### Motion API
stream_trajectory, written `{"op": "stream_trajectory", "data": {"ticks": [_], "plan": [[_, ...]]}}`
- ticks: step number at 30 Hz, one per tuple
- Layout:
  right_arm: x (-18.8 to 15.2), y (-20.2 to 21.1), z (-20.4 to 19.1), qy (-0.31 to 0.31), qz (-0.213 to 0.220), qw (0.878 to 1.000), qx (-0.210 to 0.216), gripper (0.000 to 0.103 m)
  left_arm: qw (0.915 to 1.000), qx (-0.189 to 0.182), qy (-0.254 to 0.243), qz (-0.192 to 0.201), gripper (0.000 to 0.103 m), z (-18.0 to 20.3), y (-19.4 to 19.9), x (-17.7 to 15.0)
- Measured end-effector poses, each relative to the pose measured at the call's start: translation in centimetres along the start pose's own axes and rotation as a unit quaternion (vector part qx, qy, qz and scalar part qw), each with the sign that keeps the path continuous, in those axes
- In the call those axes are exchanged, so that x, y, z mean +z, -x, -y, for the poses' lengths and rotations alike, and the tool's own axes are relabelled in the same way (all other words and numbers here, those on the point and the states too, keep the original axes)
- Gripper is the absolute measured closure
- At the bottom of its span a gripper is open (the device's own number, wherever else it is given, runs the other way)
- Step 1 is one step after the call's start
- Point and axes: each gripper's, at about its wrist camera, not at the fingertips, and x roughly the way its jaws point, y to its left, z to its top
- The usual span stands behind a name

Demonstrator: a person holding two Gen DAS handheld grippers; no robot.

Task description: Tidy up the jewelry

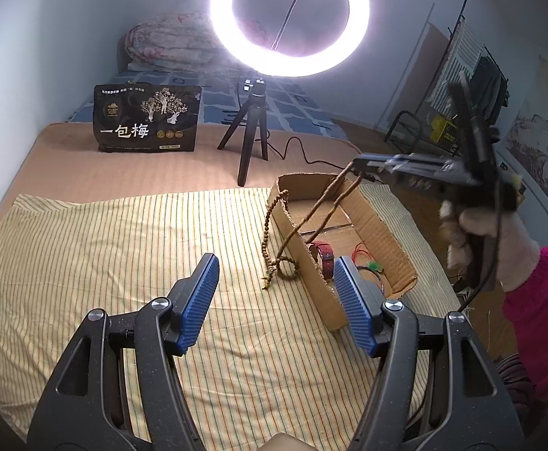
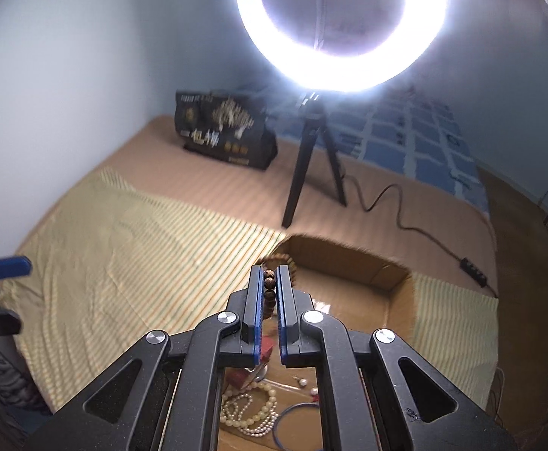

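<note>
Wooden bead strand [image 2: 269,285] clamped in right gripper [image 2: 270,282] above cardboard box [image 1: 368,221] (perhaps partly draped), left gripper [image 1: 274,300] fingers apart.

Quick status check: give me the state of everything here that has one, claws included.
Right claw: shut on the bead string.
Left claw: open, nothing in it.
Bead string: lifted, draped over the box wall, its end on the cloth.
Box: open-topped, holds jewelry.
Ring light: on.
</note>
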Motion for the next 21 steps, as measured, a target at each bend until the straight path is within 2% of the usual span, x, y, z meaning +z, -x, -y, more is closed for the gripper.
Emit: {"op": "stream_trajectory", "data": {"ticks": [21], "plan": [[6.3,12.3,3.6,-0.017,0.127,0.99,-0.053,0.098,1.0,-0.007,-0.004,-0.005,0.038,1.1,-0.8,0.2]]}}
